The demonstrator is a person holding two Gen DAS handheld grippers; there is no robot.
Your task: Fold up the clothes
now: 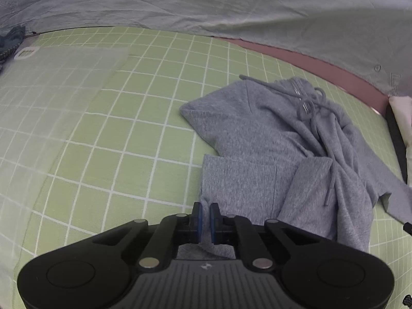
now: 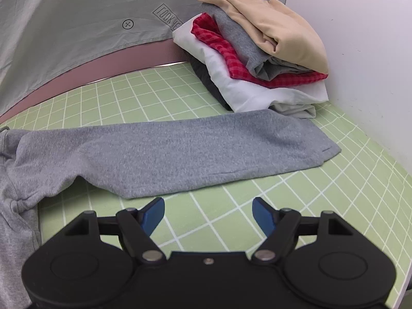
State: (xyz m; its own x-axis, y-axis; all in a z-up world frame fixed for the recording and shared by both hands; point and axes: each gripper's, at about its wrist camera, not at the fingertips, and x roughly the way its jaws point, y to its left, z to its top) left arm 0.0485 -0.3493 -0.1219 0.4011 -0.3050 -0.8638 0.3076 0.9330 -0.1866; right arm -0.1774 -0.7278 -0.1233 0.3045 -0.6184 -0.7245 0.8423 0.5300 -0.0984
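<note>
Pale grey wrinkled sheet (image 1: 206,2) hangs behind green grid-lined mat (image 1: 103,128). Grey fleece sweatpants (image 1: 257,141) lie on mat, waist with drawstring bunched, one leg (image 2: 180,152) stretched flat toward stack of folded clothes (image 2: 257,51): beige on top, then grey, red check, white. Left gripper (image 1: 205,219): blue pads pinched together on sweatpants hem edge. Right gripper (image 2: 208,213): jaws spread wide, holding nothing, just beside stretched leg.
</note>
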